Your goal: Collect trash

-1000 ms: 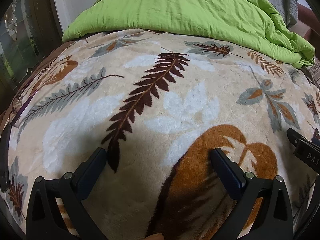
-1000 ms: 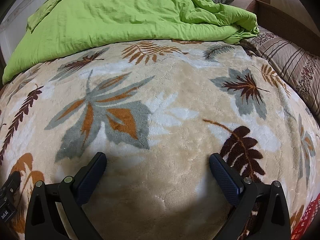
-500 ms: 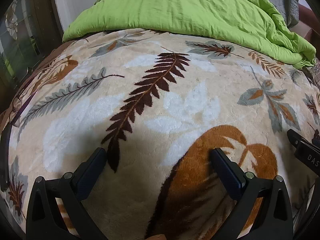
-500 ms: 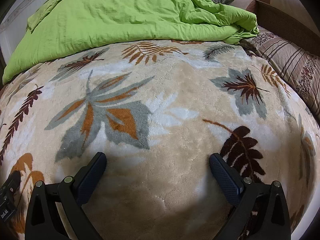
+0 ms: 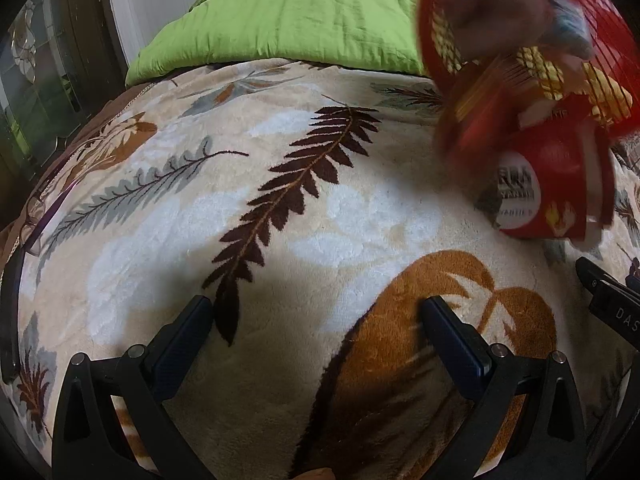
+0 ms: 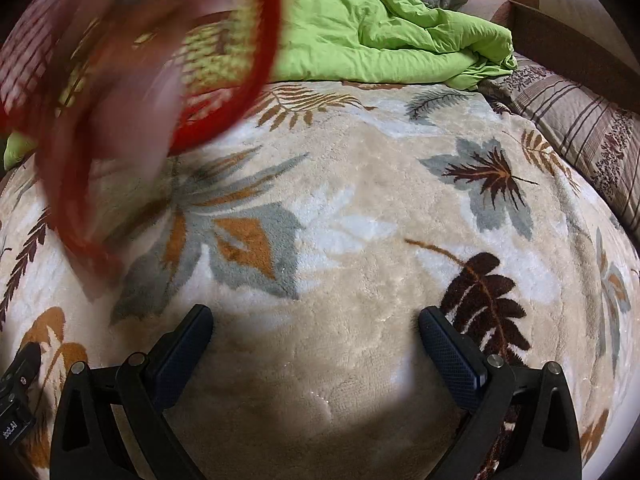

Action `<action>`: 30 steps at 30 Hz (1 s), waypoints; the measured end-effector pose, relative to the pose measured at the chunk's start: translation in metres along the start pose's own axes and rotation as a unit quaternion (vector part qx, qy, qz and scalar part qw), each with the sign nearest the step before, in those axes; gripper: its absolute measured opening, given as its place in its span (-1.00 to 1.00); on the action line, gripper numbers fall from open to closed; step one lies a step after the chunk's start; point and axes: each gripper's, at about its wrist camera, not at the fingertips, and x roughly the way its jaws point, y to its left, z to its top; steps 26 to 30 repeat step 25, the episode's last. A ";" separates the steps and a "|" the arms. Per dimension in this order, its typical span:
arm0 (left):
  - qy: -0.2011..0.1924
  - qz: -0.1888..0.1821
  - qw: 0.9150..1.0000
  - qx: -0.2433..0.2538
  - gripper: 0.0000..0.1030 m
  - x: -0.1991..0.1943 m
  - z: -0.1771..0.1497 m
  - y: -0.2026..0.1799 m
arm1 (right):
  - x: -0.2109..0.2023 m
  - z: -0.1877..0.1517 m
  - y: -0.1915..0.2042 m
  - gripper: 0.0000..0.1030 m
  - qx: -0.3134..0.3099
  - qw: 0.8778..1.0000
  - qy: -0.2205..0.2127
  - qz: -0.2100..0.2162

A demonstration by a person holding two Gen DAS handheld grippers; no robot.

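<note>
Bed surface: plush beige leaf-patterned blanket (image 5: 320,208) fills both wrist views, with a crumpled lime-green duvet (image 6: 380,28) heaped at its far end and a striped brown pillow (image 6: 580,128) far right in the right view.
Left tool (image 5: 316,316): nearest the lens, fingers spread wide, nothing between them, hanging just over the blanket.
Right tool (image 6: 316,320): likewise released and empty, low over the blanket.
What changed: half a second ago the blanket was bare; now a blurred red mesh plastic basket (image 5: 572,20) has swung in above it at the left view's upper right, and shows at the right view's upper left (image 6: 224,60).
Trash: red printed snack packaging (image 5: 548,184) is tumbling out beneath the basket, beyond the left tool and to its right; at least one piece appears to touch the blanket.
Pointing and long axis: the basket's mouth tips down toward the bed; the largest red piece looks to stand roughly upright, printed white label toward the left camera, though blur leaves its long axis uncertain.
Meaning for the task: as a judgement, litter is now spread on the bed for collecting, and the basket may serve as the bin.
</note>
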 end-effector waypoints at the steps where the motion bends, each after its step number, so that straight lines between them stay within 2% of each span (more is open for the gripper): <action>1: 0.001 0.000 1.000 0.000 1.00 0.000 0.000 0.000 | 0.000 0.000 0.000 1.00 0.000 1.000 0.000 0.000; 30: 0.001 -0.002 1.000 -0.002 1.00 0.001 0.001 0.000 | 0.001 -0.001 -0.001 1.00 0.001 1.000 0.000 0.002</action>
